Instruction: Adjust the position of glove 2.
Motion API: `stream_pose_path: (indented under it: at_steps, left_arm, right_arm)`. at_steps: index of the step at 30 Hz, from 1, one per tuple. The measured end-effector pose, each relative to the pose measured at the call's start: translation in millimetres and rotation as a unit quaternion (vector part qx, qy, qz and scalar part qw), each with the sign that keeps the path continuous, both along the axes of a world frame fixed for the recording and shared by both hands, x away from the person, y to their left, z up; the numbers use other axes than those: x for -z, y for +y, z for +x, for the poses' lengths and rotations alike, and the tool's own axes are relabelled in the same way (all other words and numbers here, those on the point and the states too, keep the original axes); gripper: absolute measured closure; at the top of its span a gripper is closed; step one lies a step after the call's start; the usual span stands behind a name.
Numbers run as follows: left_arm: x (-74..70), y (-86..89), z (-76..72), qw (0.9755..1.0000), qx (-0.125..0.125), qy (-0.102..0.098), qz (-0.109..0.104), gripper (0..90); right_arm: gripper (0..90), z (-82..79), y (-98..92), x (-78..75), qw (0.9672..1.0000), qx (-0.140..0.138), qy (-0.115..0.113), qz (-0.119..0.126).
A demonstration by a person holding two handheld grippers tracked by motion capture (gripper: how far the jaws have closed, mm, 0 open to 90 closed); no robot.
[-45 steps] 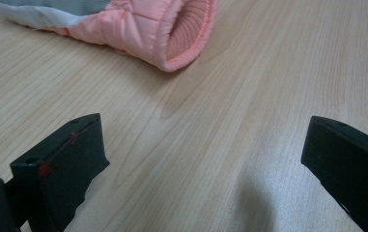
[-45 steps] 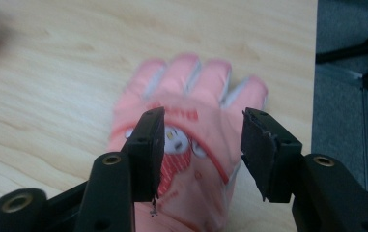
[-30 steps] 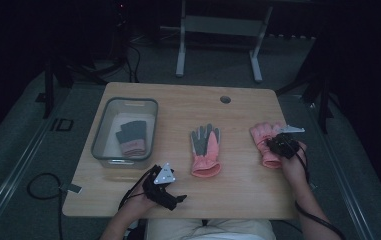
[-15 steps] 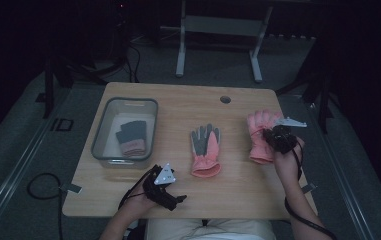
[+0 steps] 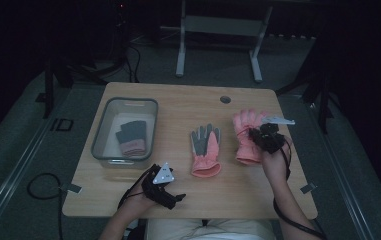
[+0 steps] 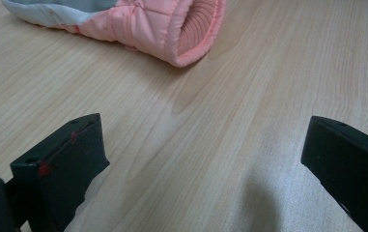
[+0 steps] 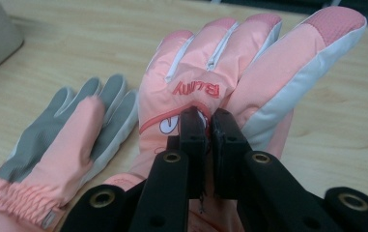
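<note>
Pink glove hangs pinched in the right gripper over the right side of the desk. Going from the left: a clear bin sits at the desk's left, with a dark folded pair of gloves lying inside it. In front of the bin, near the desk's front edge, the left gripper rests low with its jaws spread wide and nothing between them; in its own view bare wood lies between the jaws. At the middle of the desk a second glove, pink with a grey palm, lies flat, fingers pointing away from the person. Just right of it, the right gripper has its jaws pressed together on the pink glove's back, just below the red lettering, having just been closing on the fabric.
</note>
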State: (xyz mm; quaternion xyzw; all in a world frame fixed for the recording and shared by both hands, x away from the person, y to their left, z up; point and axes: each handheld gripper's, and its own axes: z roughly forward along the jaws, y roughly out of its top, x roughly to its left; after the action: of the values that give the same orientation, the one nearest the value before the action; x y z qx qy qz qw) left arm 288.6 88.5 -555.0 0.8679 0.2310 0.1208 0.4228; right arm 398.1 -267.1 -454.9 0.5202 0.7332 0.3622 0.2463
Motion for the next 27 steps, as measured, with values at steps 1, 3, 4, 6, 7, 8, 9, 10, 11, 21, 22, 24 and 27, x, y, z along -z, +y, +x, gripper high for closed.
stream_pose_path:
  at_steps: [1, 3, 4, 6, 7, 8, 9, 10, 11, 21, 22, 24, 27]
  left_arm:
    - [-0.1, 0.2, 0.2, 1.0000, -0.001, 0.001, -0.002, 1.5]
    - [-0.1, 0.5, 0.3, 1.0000, 0.000, 0.002, -0.003, 1.5]
    - [0.0, 0.5, 0.3, 1.0000, 0.000, 0.001, -0.001, 1.5]
    - [-0.1, 0.6, -0.1, 1.0000, 0.001, 0.000, -0.001, 1.5]
    - [-0.2, 0.5, -0.4, 1.0000, 0.002, 0.000, -0.002, 1.5]
    - [-0.3, 0.5, -0.4, 1.0000, 0.002, -0.001, -0.001, 1.5]
    - [-0.3, 0.6, -0.3, 1.0000, 0.001, -0.001, -0.003, 1.5]
    - [-0.4, 0.8, -0.1, 1.0000, 0.001, 0.000, -0.004, 1.5]
    - [-0.3, 0.8, 0.0, 1.0000, 0.001, 0.000, -0.004, 1.5]
    - [0.1, 1.1, 0.4, 1.0000, 0.003, 0.000, -0.002, 1.5]
    - [0.1, 1.1, 0.4, 1.0000, 0.003, 0.000, -0.003, 1.5]
    - [0.0, 1.0, 0.2, 1.0000, 0.004, 0.000, -0.003, 1.5]
    - [0.2, 0.7, 0.1, 1.0000, 0.003, 0.000, -0.002, 1.5]
  right_arm:
    - [85.1, -0.2, 3.2, 3.6, 1.0000, -0.003, 0.002, -0.002]
    - [85.0, -0.6, 8.9, 11.3, 0.9999, -0.002, 0.010, -0.002]
    - [85.0, -0.6, 11.0, 15.3, 0.9999, 0.001, 0.012, -0.003]
    - [84.9, -0.8, 13.4, 23.3, 0.9998, 0.008, 0.020, 0.002]
    - [85.0, -1.4, 14.3, 27.0, 0.9996, 0.012, 0.025, 0.006]
    - [84.9, -2.0, 14.9, 30.7, 0.9995, 0.014, 0.027, 0.003]
    - [84.9, -2.6, 16.1, 34.2, 0.9994, 0.018, 0.031, 0.003]
    - [84.8, -3.2, 16.8, 37.6, 0.9992, 0.020, 0.036, 0.005]
    - [84.7, -3.9, 17.6, 40.8, 0.9989, 0.022, 0.041, 0.004]
    - [81.5, 0.7, 22.8, 65.0, 0.9982, 0.007, 0.055, -0.022]
    - [80.7, 2.0, 22.2, 66.6, 0.9981, 0.004, 0.055, -0.026]
    - [79.8, 4.7, 19.7, 69.0, 0.9980, 0.002, 0.058, -0.023]
    - [79.4, 6.4, 17.5, 68.8, 0.9981, 0.005, 0.058, -0.019]
